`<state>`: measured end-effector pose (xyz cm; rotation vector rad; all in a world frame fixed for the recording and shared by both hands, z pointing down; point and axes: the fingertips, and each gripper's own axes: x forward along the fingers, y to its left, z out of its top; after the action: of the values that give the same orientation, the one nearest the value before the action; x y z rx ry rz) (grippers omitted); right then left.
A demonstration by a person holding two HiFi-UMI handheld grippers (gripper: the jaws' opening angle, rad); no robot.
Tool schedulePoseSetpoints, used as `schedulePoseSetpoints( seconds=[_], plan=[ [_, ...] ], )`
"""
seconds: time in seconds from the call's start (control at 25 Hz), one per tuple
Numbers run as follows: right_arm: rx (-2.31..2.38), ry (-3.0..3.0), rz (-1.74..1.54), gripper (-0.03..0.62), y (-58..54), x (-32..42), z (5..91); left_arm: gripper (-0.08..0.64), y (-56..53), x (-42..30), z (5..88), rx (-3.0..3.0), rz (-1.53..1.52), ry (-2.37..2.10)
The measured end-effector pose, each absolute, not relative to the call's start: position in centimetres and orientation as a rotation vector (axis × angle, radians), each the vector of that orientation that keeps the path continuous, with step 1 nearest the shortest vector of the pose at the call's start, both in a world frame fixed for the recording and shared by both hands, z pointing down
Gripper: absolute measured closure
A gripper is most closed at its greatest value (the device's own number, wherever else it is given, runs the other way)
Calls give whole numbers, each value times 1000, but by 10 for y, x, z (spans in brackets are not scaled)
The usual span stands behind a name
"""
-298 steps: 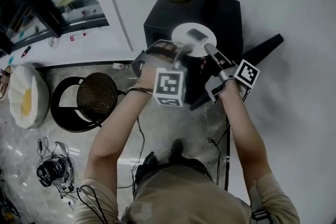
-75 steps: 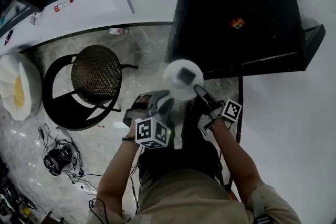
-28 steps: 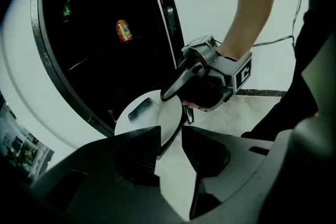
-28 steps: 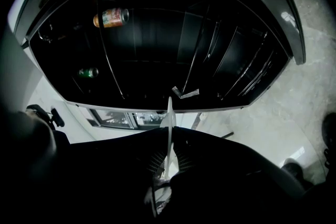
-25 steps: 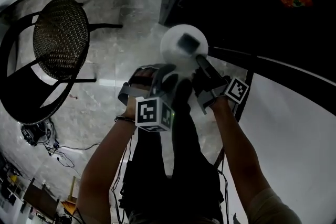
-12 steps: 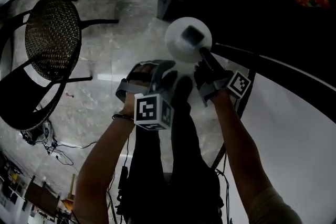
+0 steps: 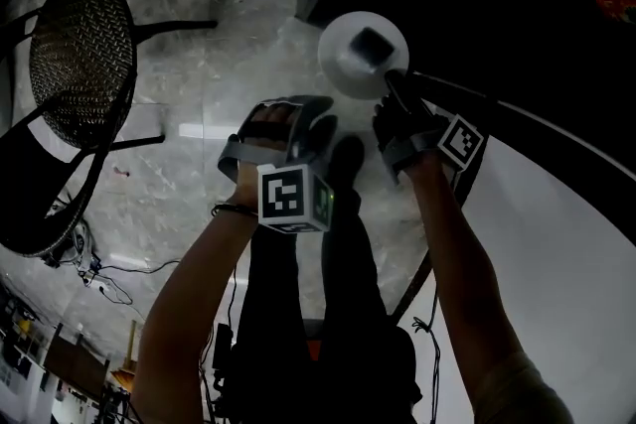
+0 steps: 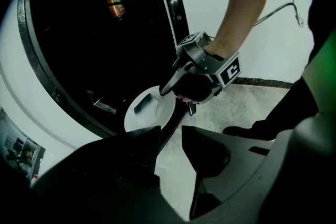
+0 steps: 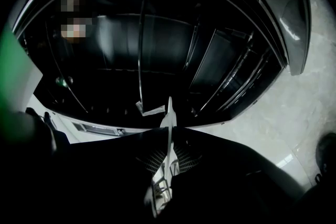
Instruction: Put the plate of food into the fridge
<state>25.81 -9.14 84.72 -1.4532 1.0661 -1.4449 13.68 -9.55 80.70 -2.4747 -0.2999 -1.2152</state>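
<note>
At fridge mouth: plate (image 7: 360, 55) hangs just outside the dark opening, above the floor (image 7: 189, 164), not yet on a shelf.
Right hand-held gripper (image 9: 169, 136): jaws pinched tight on the plate's near rim; the plate juts out from them.
Left hand-held gripper (image 8: 169, 139): jaws partly apart, nothing between them, near the plate without touching it.
Risk, tilt: one rim pinch leaves the far side unsupported; a sag would likely slide the food (image 7: 371, 46) off.
Risk, slip: the rim looks smooth and slick, so the pads could lose it.
Risk, knock: the far edge could strike the fridge (image 9: 157, 50) or a shelf on entry and jar the grip.
Materials: plate white, round, thin, smooth; food a small dark block; fridge black inside with thin wire shelf rods; floor grey, veined, glossy stone.
</note>
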Motion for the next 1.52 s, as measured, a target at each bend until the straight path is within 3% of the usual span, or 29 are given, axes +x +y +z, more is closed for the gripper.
schedulePoseSetpoints(
  seconds=[1.52],
  plan=[
    [-1477,1016,-1446,558,-101,291,926,433,-105,202,906,-2238,-1180,-406]
  ],
)
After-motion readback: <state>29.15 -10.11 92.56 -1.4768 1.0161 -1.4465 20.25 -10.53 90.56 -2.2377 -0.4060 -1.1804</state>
